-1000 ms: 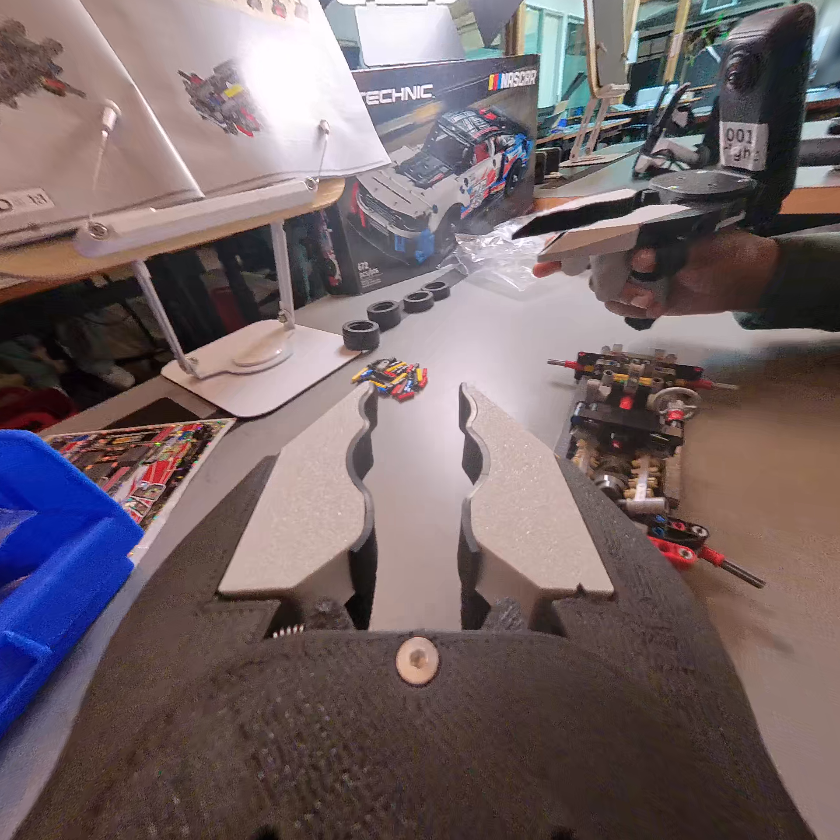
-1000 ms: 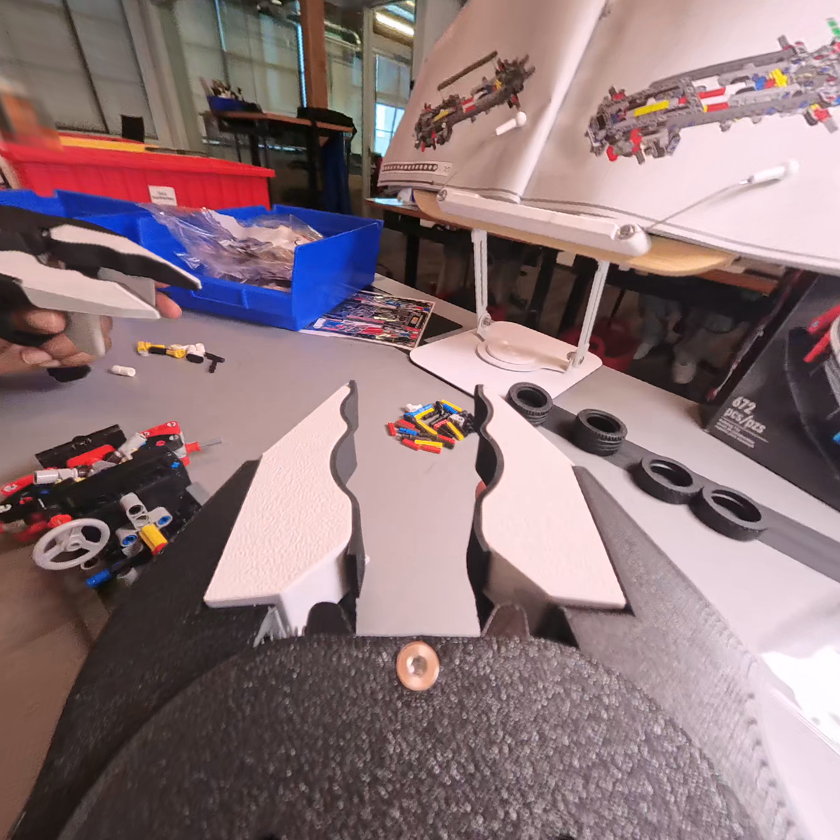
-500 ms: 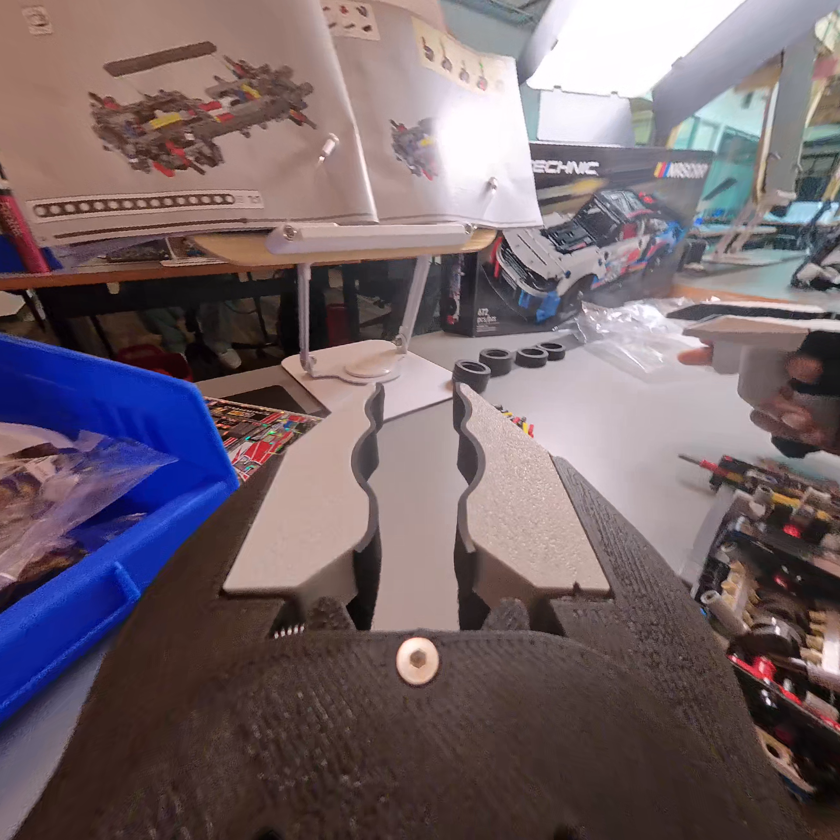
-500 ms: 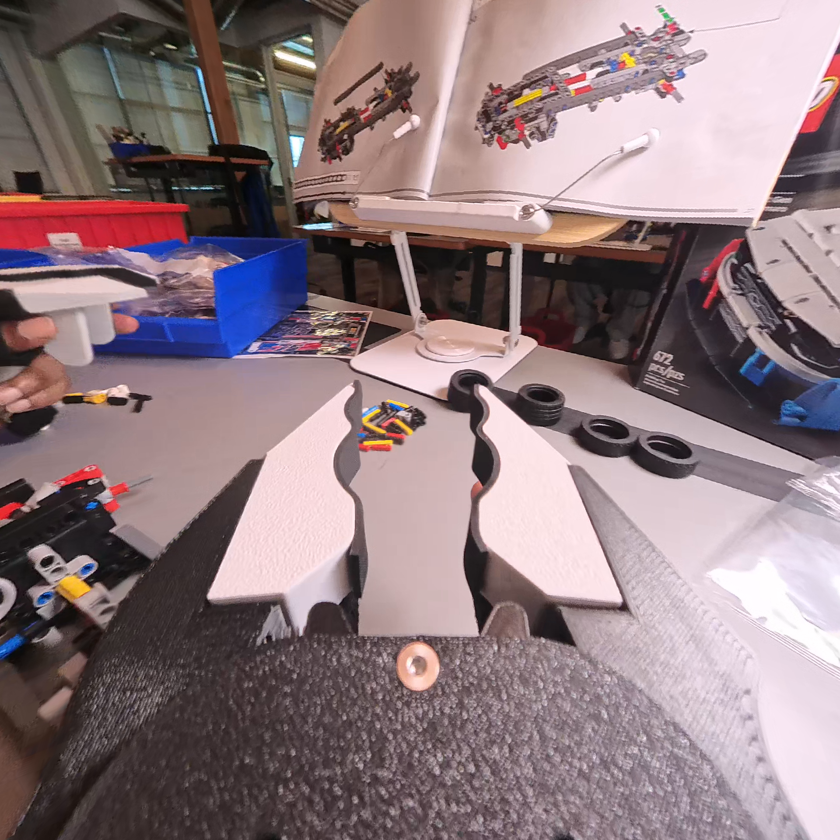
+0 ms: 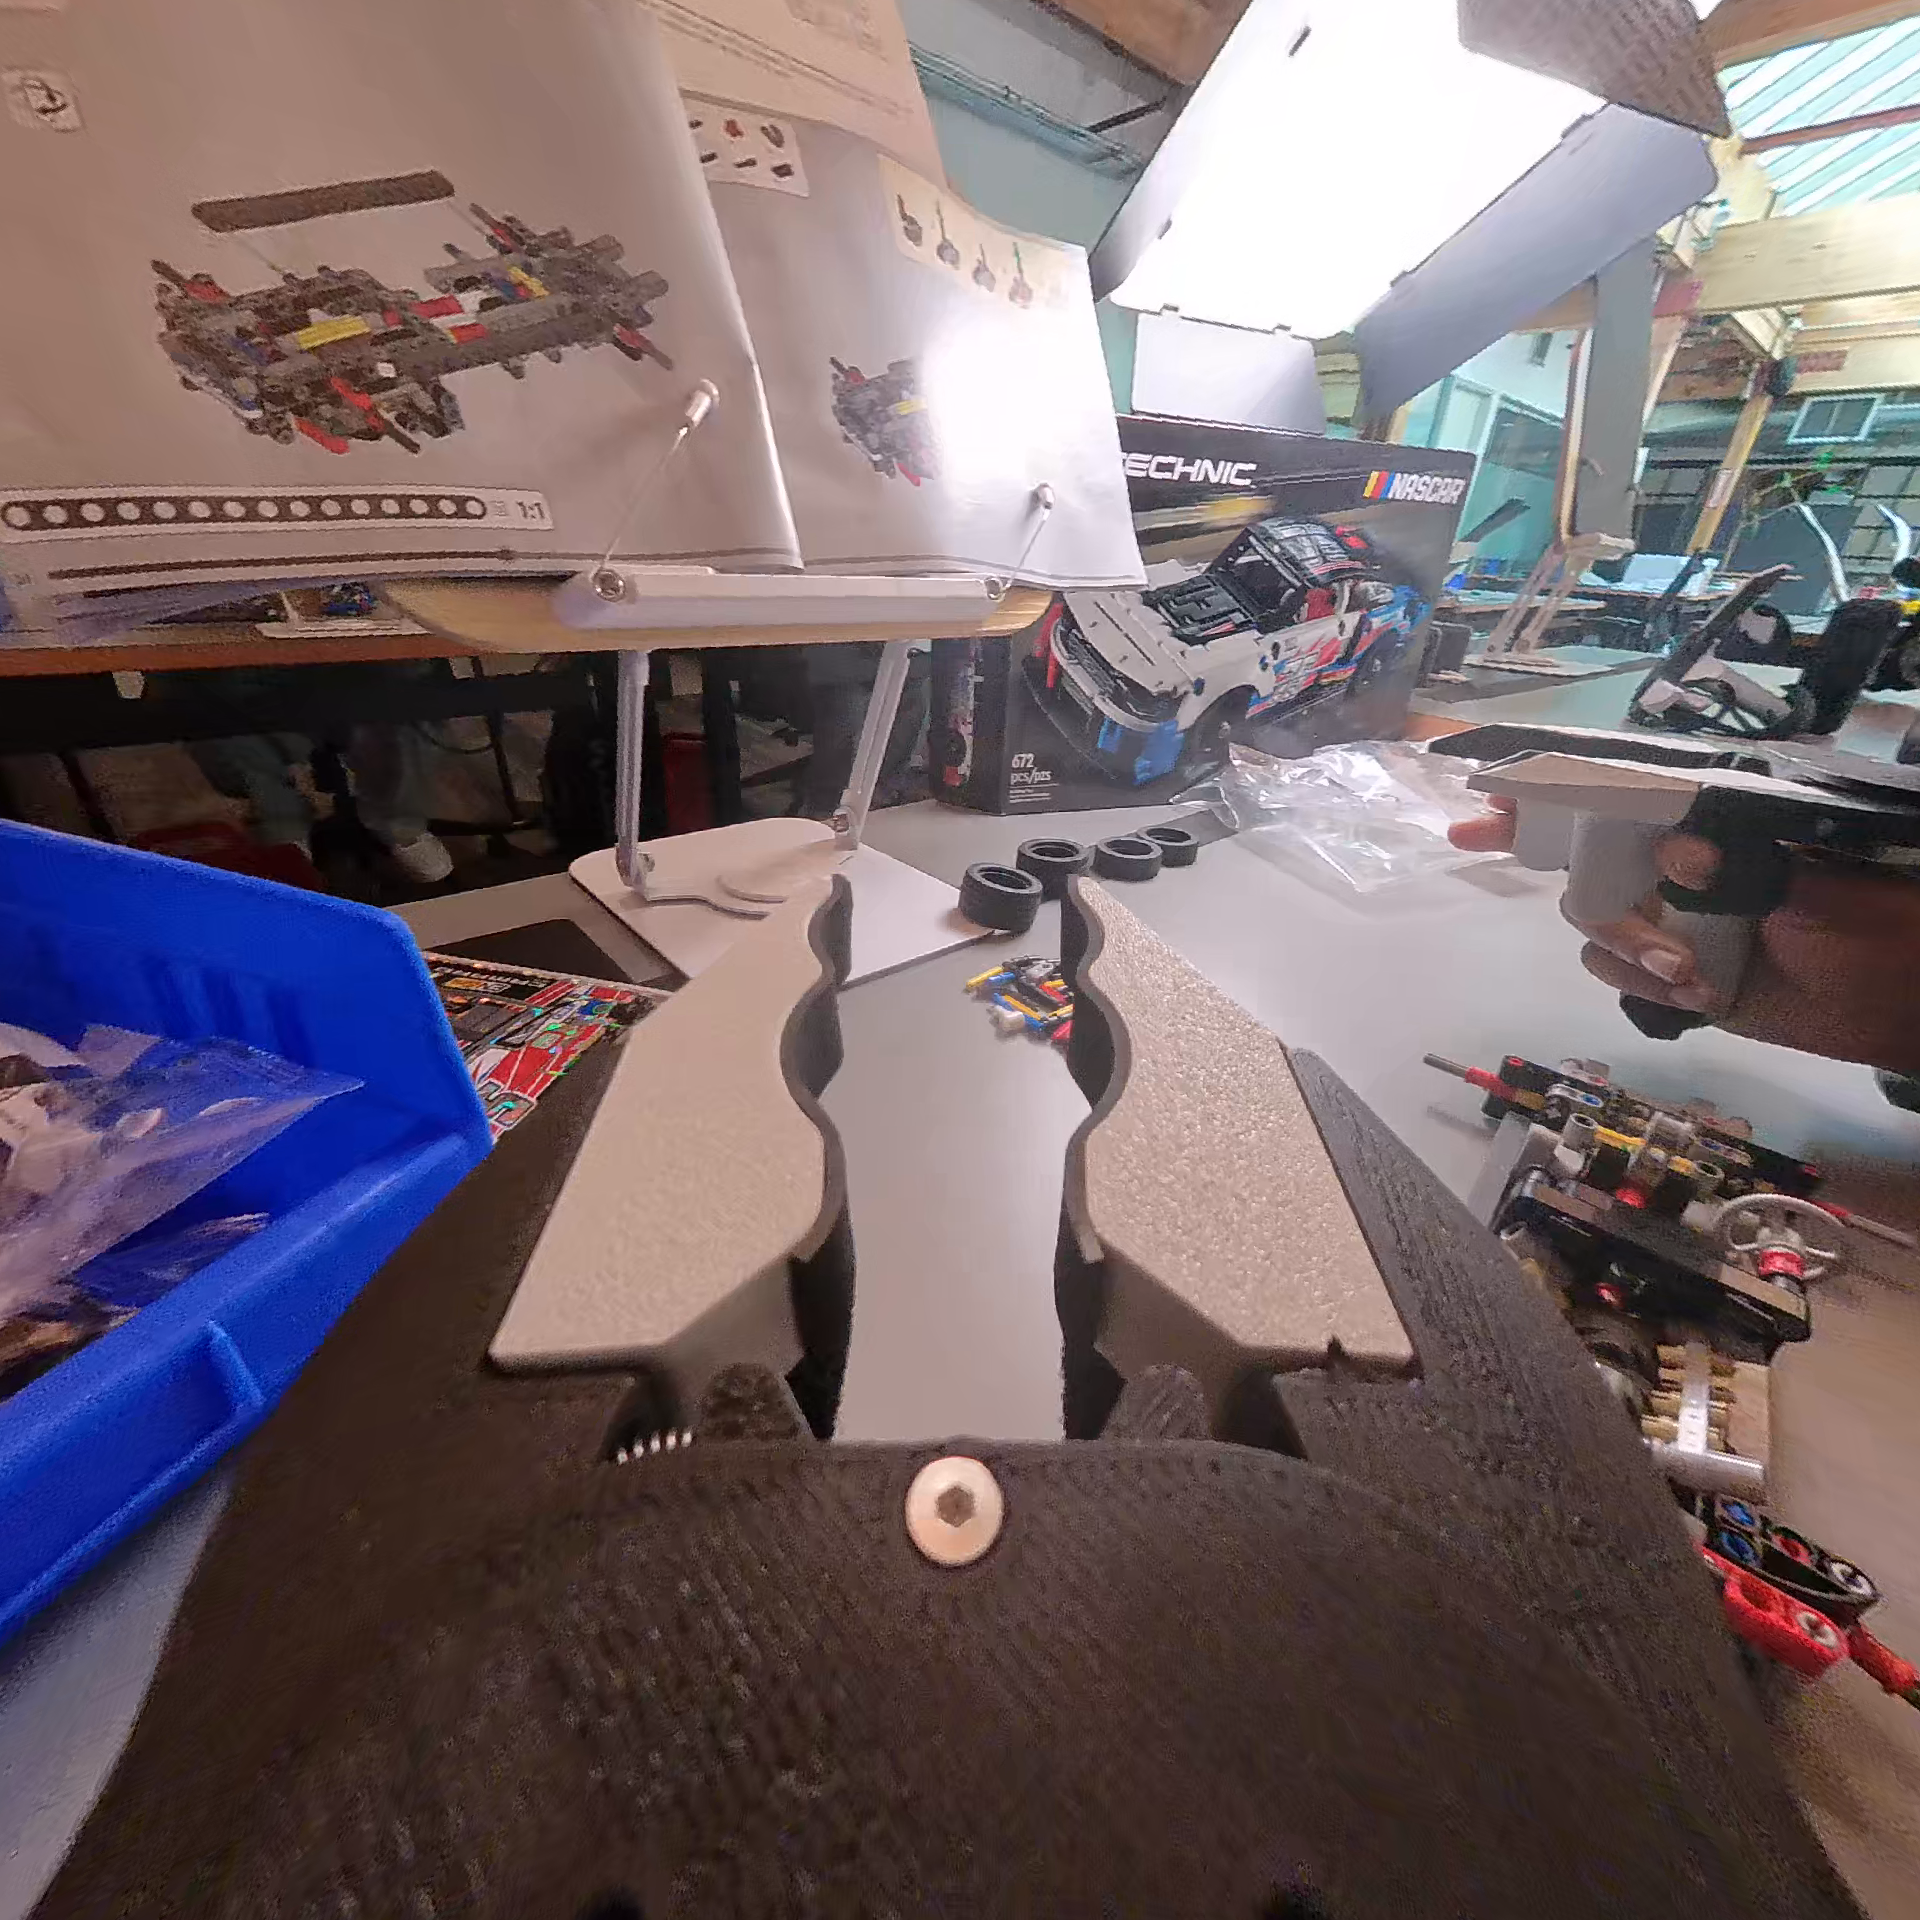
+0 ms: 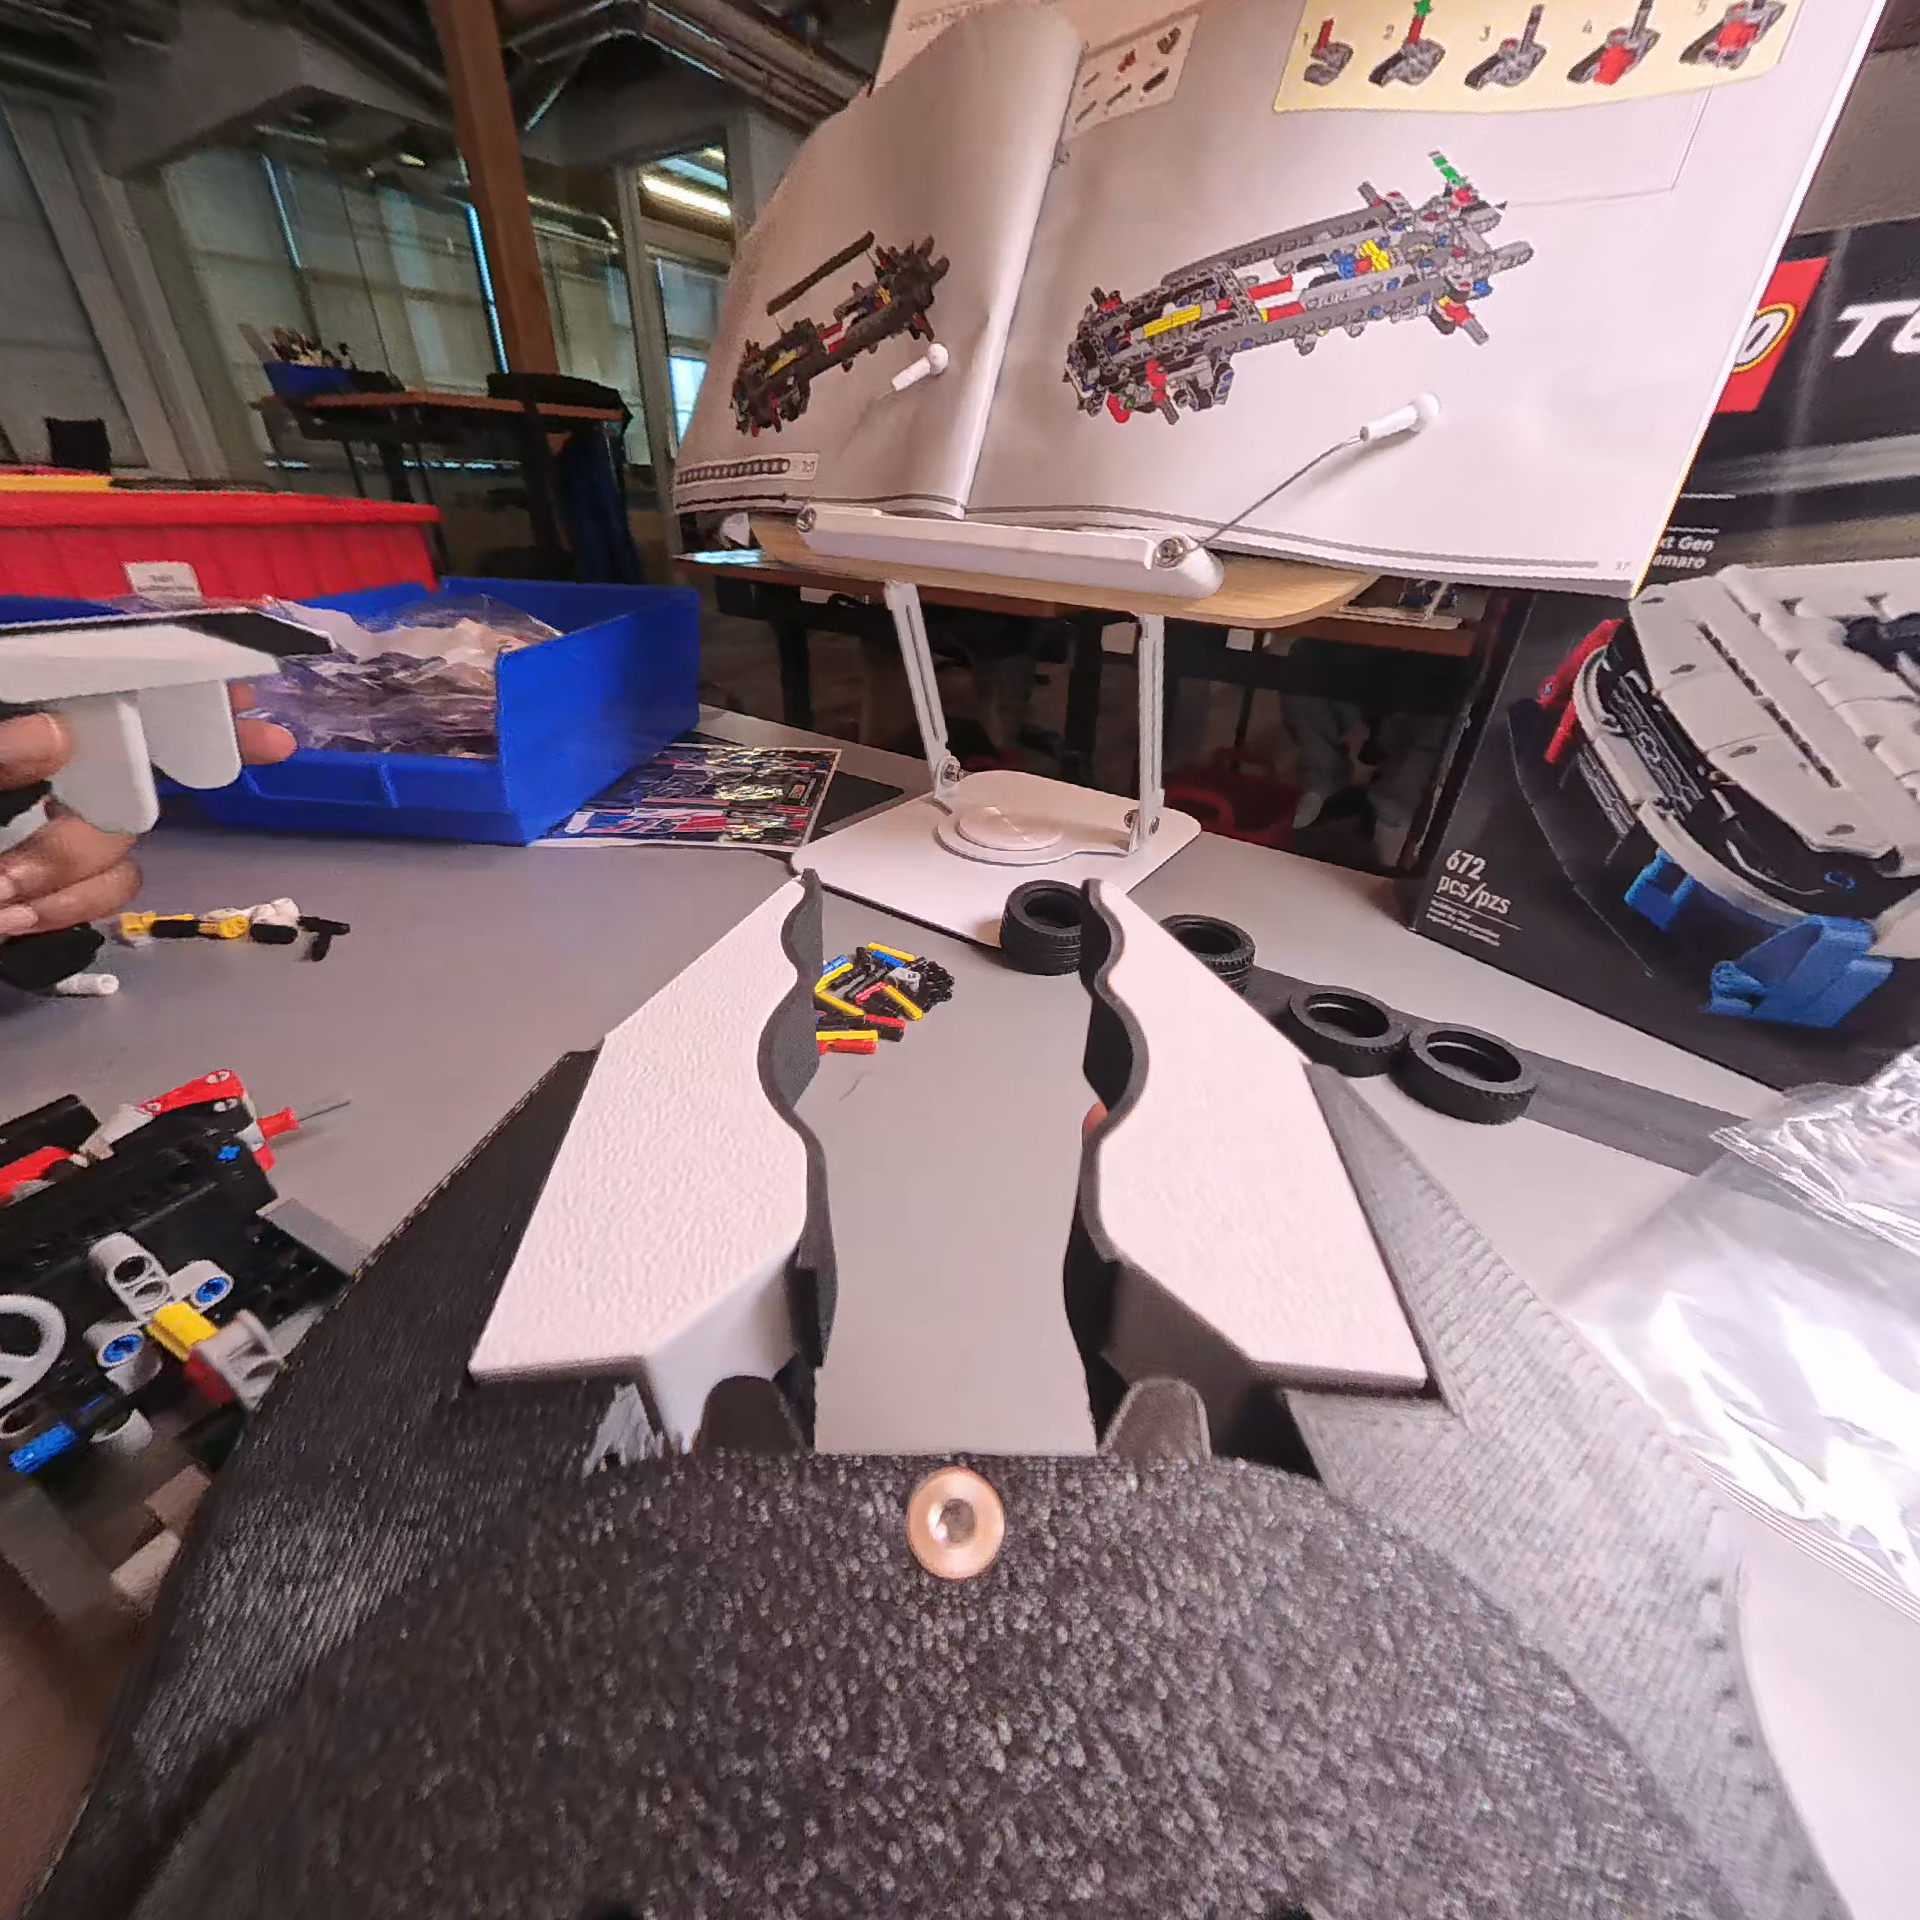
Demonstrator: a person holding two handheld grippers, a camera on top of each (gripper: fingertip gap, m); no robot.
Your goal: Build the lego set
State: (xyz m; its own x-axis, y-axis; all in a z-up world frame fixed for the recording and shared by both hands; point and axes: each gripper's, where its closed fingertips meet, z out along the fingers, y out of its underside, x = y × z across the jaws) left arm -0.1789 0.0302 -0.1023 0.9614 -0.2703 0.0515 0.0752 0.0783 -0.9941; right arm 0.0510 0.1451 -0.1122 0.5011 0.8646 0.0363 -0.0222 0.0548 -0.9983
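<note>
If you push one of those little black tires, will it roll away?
Probably not at first: the black tires lie flat on the table, so one would likely slide. Tipped on edge, its round shape would probably roll. It looks rubbery, so likely grippy, not fragile.

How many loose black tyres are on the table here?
4, in a row beside the white book stand base: tyre one, tyre two partly behind a finger, tyre three, tyre four. Others may be hidden.
</note>
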